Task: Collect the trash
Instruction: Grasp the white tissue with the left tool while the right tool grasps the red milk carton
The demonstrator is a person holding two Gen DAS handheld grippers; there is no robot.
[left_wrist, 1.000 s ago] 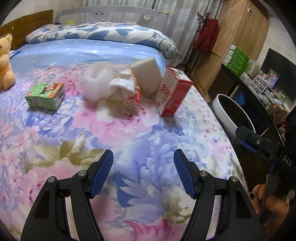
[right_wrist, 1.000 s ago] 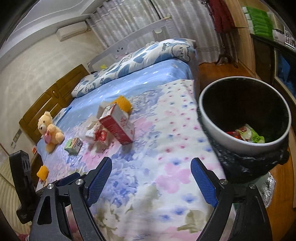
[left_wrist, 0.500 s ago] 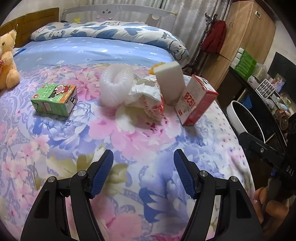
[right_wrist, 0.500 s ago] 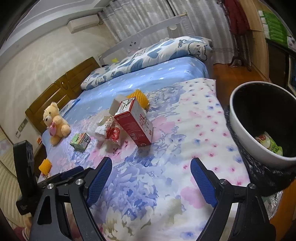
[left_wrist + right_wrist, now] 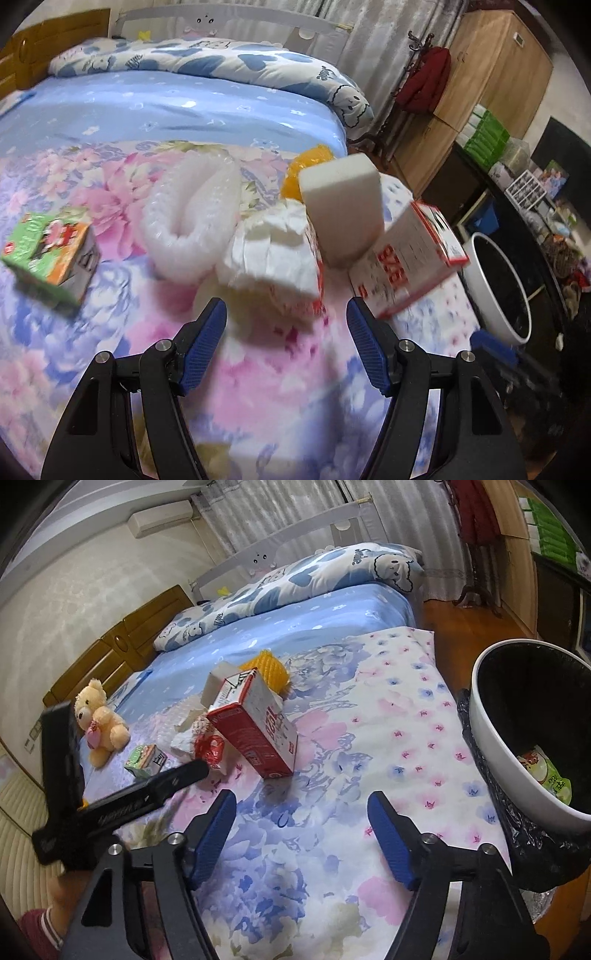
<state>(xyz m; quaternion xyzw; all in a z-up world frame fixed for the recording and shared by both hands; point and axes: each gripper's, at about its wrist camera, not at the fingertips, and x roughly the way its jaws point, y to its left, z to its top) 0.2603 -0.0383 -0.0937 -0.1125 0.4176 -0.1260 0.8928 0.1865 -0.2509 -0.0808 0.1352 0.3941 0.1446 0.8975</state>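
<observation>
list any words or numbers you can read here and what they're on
"Smile": on the blue-and-white quilt by the cartoon face.
Large red digits on the red-and-white carton: motion-blurred, maybe "1928", not certain.
Green juice box: print too blurred to read.
Crumpled red-and-white wrapper: no legible text.
Snack packet in the bin: lettering too small.

I see soft matt floral cloth on the bed [image 5: 258, 387], a printed cardboard carton [image 5: 258, 727], crumpled paper wrapper [image 5: 273, 251] (glossy red edge), and a smooth glossy white bin [image 5: 491, 738].
</observation>
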